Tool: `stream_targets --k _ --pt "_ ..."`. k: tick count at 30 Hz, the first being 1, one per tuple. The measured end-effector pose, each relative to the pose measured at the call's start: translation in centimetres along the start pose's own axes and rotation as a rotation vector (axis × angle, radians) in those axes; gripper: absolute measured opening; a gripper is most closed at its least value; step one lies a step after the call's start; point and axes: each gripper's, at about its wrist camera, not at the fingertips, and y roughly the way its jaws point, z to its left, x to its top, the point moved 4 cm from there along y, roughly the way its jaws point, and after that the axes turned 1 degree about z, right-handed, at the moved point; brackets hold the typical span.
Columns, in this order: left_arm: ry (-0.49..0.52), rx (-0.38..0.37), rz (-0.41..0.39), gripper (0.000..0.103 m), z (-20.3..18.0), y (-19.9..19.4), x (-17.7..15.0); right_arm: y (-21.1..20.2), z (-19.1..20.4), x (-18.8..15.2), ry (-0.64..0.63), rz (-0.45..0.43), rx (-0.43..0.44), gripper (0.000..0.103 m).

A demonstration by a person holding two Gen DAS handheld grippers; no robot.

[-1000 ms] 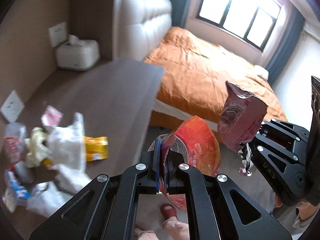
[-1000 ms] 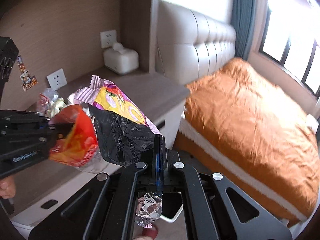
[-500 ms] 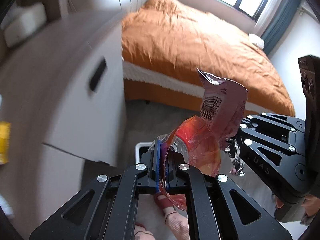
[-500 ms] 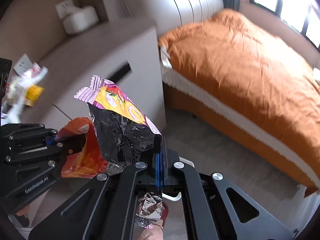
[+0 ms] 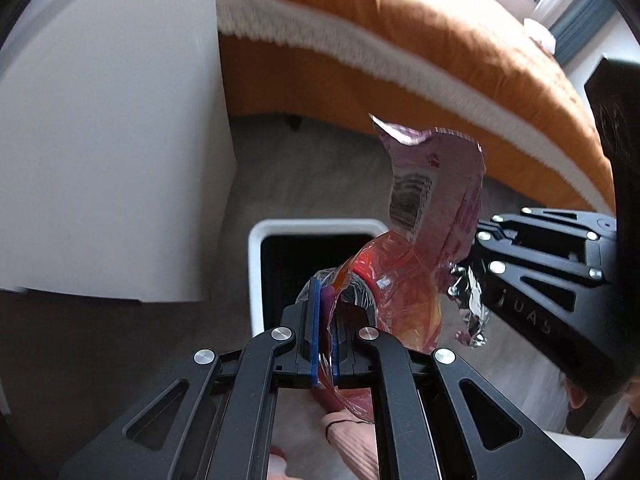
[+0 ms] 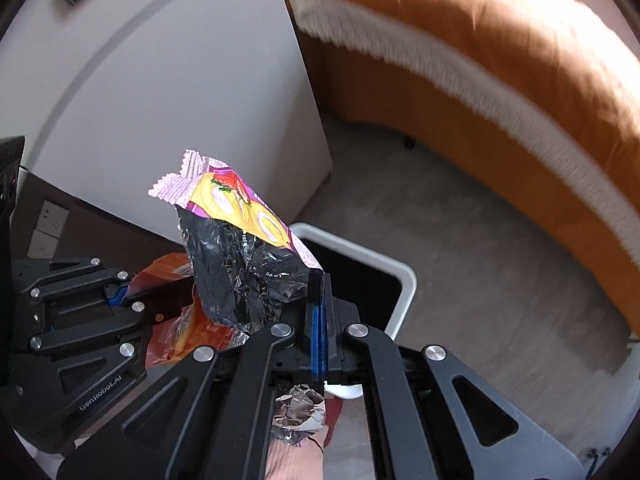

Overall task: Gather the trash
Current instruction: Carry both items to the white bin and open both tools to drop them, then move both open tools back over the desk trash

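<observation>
The left gripper (image 5: pixel 325 322) is clamped on an orange wrapper (image 5: pixel 394 300). Its blue pads (image 5: pixel 315 328) pinch the thin plastic tight. The orange wrapper is see-through in places and sticks up and to the right of the gripper.

The right gripper (image 6: pixel 318 312) is clamped on a purple snack bag (image 6: pixel 240 248). This bag has yellow pictures on the front and a shiny silver inside. A crumpled silver end (image 6: pixel 298 410) of the bag hangs out below the pads. In the left view, the same bag shows its pale purple back with a barcode on it.

The two grippers are close, side by side. The purple snack bag and the orange wrapper overlap in both views. I cannot tell for sure if they touch.

Both grippers point down at a trash bin (image 5: pixel 256 264). The bin has a white rim with round corners, and it is dark inside. It stands on the grey floor (image 6: pixel 480 260). Both pieces of trash are in the air above the bin, over its opening and rim. They are not inside it.

A white cabinet (image 5: pixel 120 140) stands just beside the bin. A bed (image 6: pixel 500 40) with an orange cover and a white fringe is farther back. A foot in a pink sock (image 5: pixel 352 440) shows at the bottom of the left view.
</observation>
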Motion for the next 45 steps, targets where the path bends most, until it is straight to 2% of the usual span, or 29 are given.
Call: stream_targets --k 2,4,5,6,7,8,9,10,12,14,20,25,29,32,34,38,45 --pt "0.007 0.010 0.018 0.004 0.1 2.4 -0.5 1.9 -0.4 -0.2 0.002 0.018 0.005 0.002" --pt "0.028 0.029 0.040 0.006 0.4 4.7 -1.3 3.8 -0.7 -0.4 0.001 0.031 0.010 0.006" --pt "0.043 0.038 0.049 0.006 0.5 5.8 -1.6 4.9 -0.8 -0.5 -0.004 0.047 0.014 0.012" --pt "0.053 0.045 0.056 0.010 0.8 6.5 -1.7 5.5 -0.8 -0.6 -0.004 0.056 0.013 0.036" --pt "0.057 0.048 0.061 0.015 0.9 7.2 -1.8 6.0 -0.9 -0.9 -0.004 0.064 0.017 0.045" --pt "0.055 0.046 0.063 0.038 1.1 7.7 -1.9 6.8 -1.0 -1.2 -0.006 0.075 0.019 0.052" --pt "0.054 0.038 0.069 0.073 1.2 8.2 -1.9 7.2 -1.1 -1.3 -0.007 0.083 0.018 0.062" --pt "0.058 0.031 0.071 0.082 1.3 8.5 -2.0 7.6 -1.2 -1.4 -0.007 0.086 0.014 0.068" --pt "0.068 0.047 0.051 0.090 1.4 8.4 -1.9 7.7 -1.4 -1.4 -0.001 0.087 0.011 0.082" --pt "0.083 0.063 0.039 0.097 1.2 8.3 -1.8 7.3 -1.6 -1.3 0.007 0.086 0.005 0.088" --pt "0.085 0.070 0.020 0.097 0.6 5.8 -0.9 3.6 -1.6 -0.3 0.016 0.055 -0.017 0.091" --pt "0.085 0.060 -0.027 0.097 -0.4 1.0 0.9 -0.9 -1.2 2.1 0.017 -0.003 -0.045 0.091" --pt "0.096 0.071 -0.087 0.097 -1.6 -3.9 2.6 -6.3 0.1 3.7 0.019 -0.061 -0.058 0.092" --pt "0.091 0.073 -0.138 0.098 -2.3 -8.4 3.9 -10.1 1.1 4.7 0.015 -0.104 -0.065 0.093" --pt "0.083 0.075 -0.180 0.098 -2.6 -12.2 4.9 -13.7 1.9 5.5 0.014 -0.159 -0.078 0.098" --pt "0.060 0.087 -0.259 0.098 -2.9 -18.8 6.3 -20.6 3.6 7.3 -0.004 -0.256 -0.084 0.098" --pt "-0.002 0.185 -0.413 0.098 -1.6 -31.0 6.1 -30.3 8.9 9.8 -0.082 -0.422 -0.040 0.098"
